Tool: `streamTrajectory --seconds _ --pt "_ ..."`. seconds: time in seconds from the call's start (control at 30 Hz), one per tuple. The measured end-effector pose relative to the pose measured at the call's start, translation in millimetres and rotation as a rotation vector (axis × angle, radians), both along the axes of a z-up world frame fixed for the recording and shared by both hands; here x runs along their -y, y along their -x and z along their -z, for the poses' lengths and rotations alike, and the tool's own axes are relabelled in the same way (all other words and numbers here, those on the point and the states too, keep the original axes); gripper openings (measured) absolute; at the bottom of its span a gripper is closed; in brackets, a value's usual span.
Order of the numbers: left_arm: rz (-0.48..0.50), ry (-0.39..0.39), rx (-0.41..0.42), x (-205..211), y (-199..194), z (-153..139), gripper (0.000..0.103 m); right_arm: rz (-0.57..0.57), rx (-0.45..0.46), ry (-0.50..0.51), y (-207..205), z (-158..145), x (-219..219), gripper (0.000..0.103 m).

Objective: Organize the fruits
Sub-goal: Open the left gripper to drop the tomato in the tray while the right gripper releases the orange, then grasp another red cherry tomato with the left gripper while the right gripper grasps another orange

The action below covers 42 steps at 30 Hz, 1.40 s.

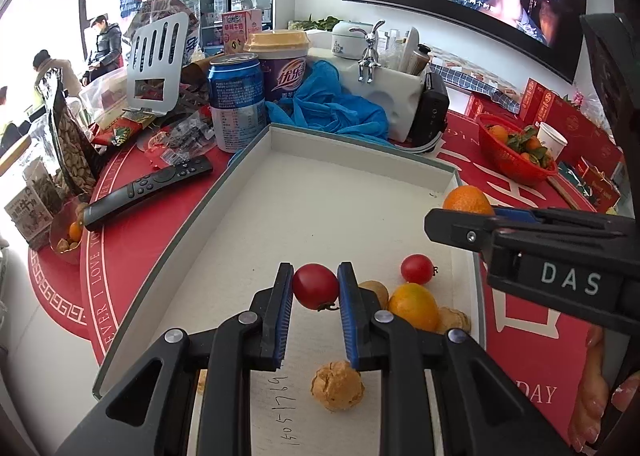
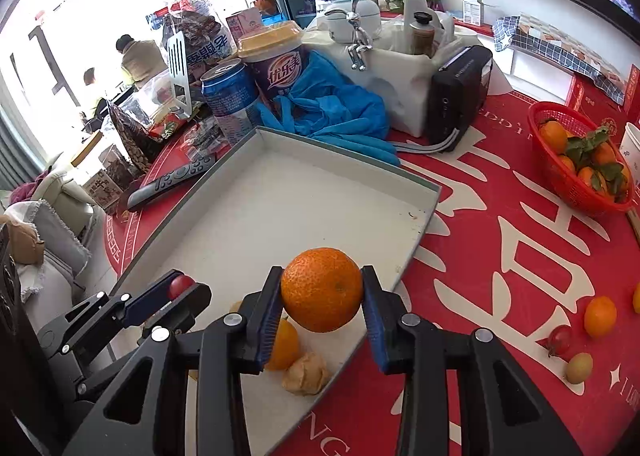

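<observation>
My left gripper (image 1: 315,286) is shut on a red cherry tomato (image 1: 315,285) above the near end of the white tray (image 1: 320,192). On the tray floor below lie another cherry tomato (image 1: 417,268), a yellow-orange kumquat (image 1: 414,306) and several tan husked berries (image 1: 338,386). My right gripper (image 2: 322,290) is shut on an orange mandarin (image 2: 322,289) over the tray's near right rim (image 2: 424,224). In the left wrist view the same mandarin (image 1: 468,200) shows behind the right gripper's fingers (image 1: 460,226). In the right wrist view the left gripper (image 2: 176,290) enters at lower left with its tomato (image 2: 180,286).
A red basket (image 2: 576,192) of mandarins stands at the right. Loose fruit (image 2: 600,316) lies on the red tablecloth right of the tray. Behind the tray are a blue can (image 1: 237,104), a purple cup (image 1: 285,72), a blue cloth (image 1: 336,104), a remote (image 1: 148,190) and a white holder (image 1: 394,96).
</observation>
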<state>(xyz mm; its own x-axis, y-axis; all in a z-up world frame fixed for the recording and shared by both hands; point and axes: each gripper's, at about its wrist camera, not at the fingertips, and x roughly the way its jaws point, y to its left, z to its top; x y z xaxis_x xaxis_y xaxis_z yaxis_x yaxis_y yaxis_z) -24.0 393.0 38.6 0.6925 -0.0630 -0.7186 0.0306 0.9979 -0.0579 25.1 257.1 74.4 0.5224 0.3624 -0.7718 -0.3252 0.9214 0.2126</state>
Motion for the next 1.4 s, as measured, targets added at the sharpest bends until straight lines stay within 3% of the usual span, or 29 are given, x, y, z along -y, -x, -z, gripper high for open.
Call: streamTrajectory --seconds 0.13,0.2,0.23,0.27,0.33,0.4,0.47,0.7,0.87,1.0,1.2,1.3,1.4 --pt "0.001 -0.006 -0.006 -1.0 -0.4 3.8 0.025 -0.024 -0.001 0.000 -3.5 2.2 -13.0 0.039" --pt "0.001 -0.008 -0.010 -0.6 -0.5 4.6 0.036 -0.040 -0.012 0.006 -6.8 5.7 -19.6 0.041" --pt "0.000 -0.008 -0.010 -0.7 -0.4 4.6 0.054 -0.042 -0.013 0.009 -8.1 6.7 -21.7 0.042" --pt "-0.002 -0.008 -0.007 -0.8 0.6 4.0 0.074 -0.046 -0.015 0.005 -9.1 7.1 -23.4 0.050" --pt "-0.009 -0.015 0.012 -0.8 4.3 0.7 0.083 -0.048 -0.012 -0.004 -9.4 5.4 -24.8 0.068" --pt "-0.009 -0.039 0.022 1.2 7.5 -3.2 0.083 -0.045 0.002 -0.015 -7.9 1.1 -23.2 0.094" --pt "-0.010 -0.052 0.022 3.0 9.5 -6.5 0.084 -0.036 0.019 -0.020 -4.8 -4.7 -18.9 0.101" --pt "0.049 -0.058 0.063 33.2 21.8 -29.8 0.084 0.077 0.092 -0.009 12.3 -27.8 33.9 0.102" --pt "0.146 -0.066 0.083 78.6 30.2 -43.4 0.084 0.207 0.086 -0.033 19.1 -31.5 106.9 0.102" --pt "0.247 -0.054 0.052 121.1 31.9 -44.5 0.084 0.310 0.072 -0.051 29.3 -28.0 167.6 0.102" --pt "0.338 -0.105 0.019 181.0 20.5 -28.9 0.084 0.551 0.012 -0.033 41.4 0.4 260.3 0.102" --pt "0.349 -0.131 -0.013 203.6 5.2 -12.8 0.084 0.599 -0.057 -0.044 38.9 22.2 290.5 0.102" --pt "0.341 -0.136 -0.046 216.5 -10.5 2.3 0.084 0.602 -0.106 0.014 32.8 44.6 301.6 0.102"
